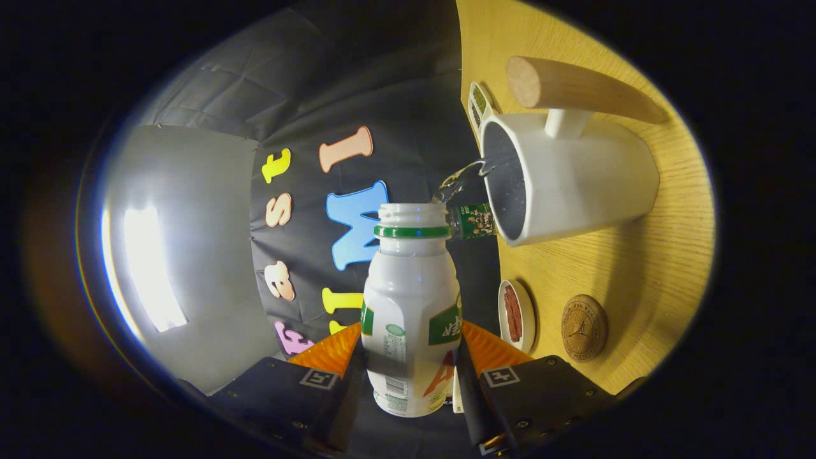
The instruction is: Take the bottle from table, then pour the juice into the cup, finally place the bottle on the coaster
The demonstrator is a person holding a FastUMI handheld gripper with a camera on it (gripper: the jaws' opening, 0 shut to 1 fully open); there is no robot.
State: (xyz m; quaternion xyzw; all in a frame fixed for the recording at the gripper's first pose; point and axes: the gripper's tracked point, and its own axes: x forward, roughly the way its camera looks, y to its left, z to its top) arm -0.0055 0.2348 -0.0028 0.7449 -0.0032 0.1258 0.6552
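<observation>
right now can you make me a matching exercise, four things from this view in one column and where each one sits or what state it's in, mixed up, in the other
Things
1. bottle
2. cup
3. coaster
4. small dish

Places or states
A. round cork disc lying bare on the table
B. gripped between the gripper fingers, cap off, mouth toward the cup
C. white, with a wooden handle, just beyond the bottle's mouth
D. holds something reddish, beside the coaster

Pairs: 1-B, 2-C, 3-A, 4-D
</observation>
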